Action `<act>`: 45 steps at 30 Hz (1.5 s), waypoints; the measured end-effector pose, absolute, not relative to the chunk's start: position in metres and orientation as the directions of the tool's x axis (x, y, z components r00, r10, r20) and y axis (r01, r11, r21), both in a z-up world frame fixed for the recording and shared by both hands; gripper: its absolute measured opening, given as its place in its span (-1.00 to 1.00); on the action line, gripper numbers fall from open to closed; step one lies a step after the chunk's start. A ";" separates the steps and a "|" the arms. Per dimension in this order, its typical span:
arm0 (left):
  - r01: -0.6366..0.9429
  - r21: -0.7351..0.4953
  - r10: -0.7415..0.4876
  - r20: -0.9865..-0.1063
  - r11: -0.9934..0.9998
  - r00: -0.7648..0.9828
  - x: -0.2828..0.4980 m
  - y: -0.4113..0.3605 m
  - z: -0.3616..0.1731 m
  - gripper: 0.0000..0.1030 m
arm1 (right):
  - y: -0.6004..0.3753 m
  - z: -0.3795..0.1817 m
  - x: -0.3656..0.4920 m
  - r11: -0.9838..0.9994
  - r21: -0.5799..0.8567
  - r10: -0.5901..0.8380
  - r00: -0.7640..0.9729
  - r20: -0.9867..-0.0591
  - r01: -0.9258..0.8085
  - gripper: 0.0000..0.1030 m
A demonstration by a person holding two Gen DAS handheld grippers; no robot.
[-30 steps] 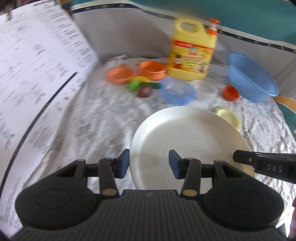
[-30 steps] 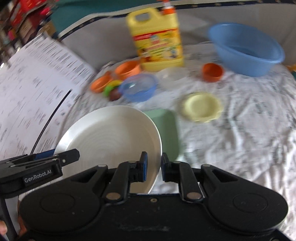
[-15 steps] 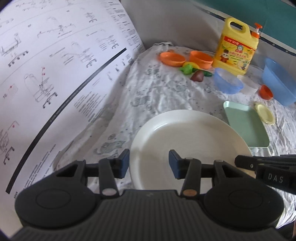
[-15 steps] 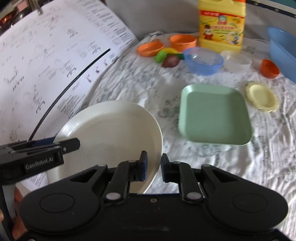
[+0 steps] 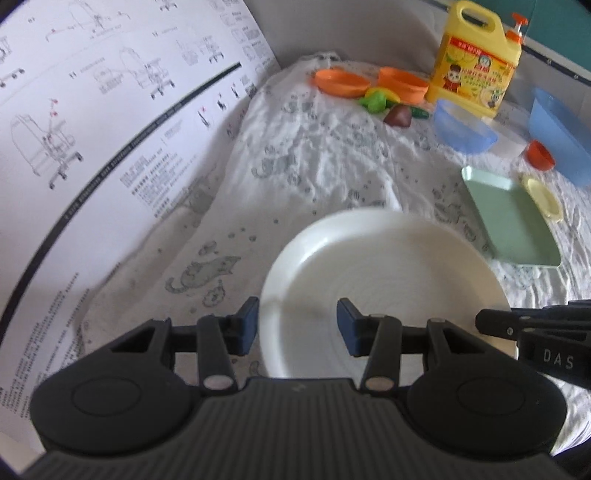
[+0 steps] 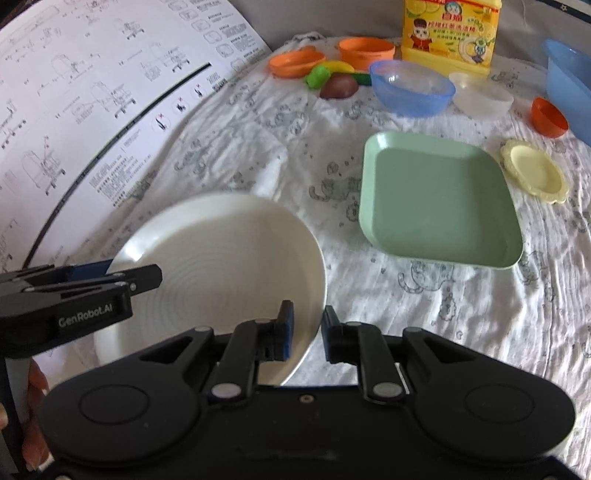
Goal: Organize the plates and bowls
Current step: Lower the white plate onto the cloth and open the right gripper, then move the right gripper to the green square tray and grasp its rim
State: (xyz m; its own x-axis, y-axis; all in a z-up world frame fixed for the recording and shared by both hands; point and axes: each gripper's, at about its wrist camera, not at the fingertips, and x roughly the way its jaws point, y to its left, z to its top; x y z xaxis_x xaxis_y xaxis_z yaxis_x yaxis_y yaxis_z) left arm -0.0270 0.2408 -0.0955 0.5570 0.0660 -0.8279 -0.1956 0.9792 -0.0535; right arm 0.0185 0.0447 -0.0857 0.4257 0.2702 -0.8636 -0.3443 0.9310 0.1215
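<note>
A round white plate point(image 5: 388, 273) point(image 6: 221, 258) is held low over the printed cloth, left of a green square plate point(image 6: 436, 199) point(image 5: 513, 225). My left gripper point(image 5: 297, 325) straddles the near left rim, one pad outside and one over the plate's inside, shut on it. In the right wrist view the left gripper point(image 6: 147, 275) reaches in from the left edge. My right gripper point(image 6: 306, 328) is shut on the plate's right rim, with the edge pinched between its blue pads. In the left wrist view the right gripper point(image 5: 495, 325) comes in from the right. Whether the plate touches the cloth I cannot tell.
A big printed paper sheet point(image 6: 92, 110) rises at the left. Behind stand a yellow small plate point(image 6: 535, 173), blue bowl point(image 6: 412, 86), clear bowl point(image 6: 482, 96), small orange bowl point(image 6: 548, 116), two orange dishes point(image 6: 295, 62), toy vegetables point(image 6: 338, 85), a detergent bottle point(image 6: 450, 33) and blue basin point(image 6: 569, 85).
Both grippers carried the white plate leftward and lower, off the green square plate, which now shows whole beside it. Neither grip changed.
</note>
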 end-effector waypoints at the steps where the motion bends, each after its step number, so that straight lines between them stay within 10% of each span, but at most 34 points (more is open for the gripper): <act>1: -0.194 -0.046 0.071 -0.830 0.980 0.553 -0.026 0.239 -0.098 -0.14 | 0.044 -0.088 0.018 0.930 0.122 0.273 0.427 -0.862 -0.347 -0.65; 11: -0.184 -0.022 0.084 -0.834 0.983 0.546 -0.022 0.235 -0.100 -0.04 | 0.042 -0.087 0.016 0.919 0.129 0.293 0.428 -0.855 -0.372 -0.34; 14: -0.183 -0.012 0.090 -0.836 0.983 0.541 -0.023 0.234 -0.099 0.14 | 0.039 -0.085 0.015 0.919 0.136 0.299 0.430 -0.852 -0.370 0.06; 18: -0.200 0.036 0.144 -0.819 0.979 0.556 -0.026 0.231 -0.093 1.00 | 0.032 -0.076 0.011 0.910 0.170 0.336 0.432 -0.837 -0.377 0.80; 20: -0.216 0.048 0.166 -0.804 0.975 0.571 -0.029 0.232 -0.086 1.00 | 0.026 -0.070 0.009 0.904 0.186 0.354 0.430 -0.830 -0.384 1.00; 45: -0.062 0.008 0.046 -0.774 0.998 0.632 0.041 0.143 -0.055 1.00 | -0.115 -0.045 0.054 0.973 0.197 0.230 0.610 -0.758 -0.121 1.00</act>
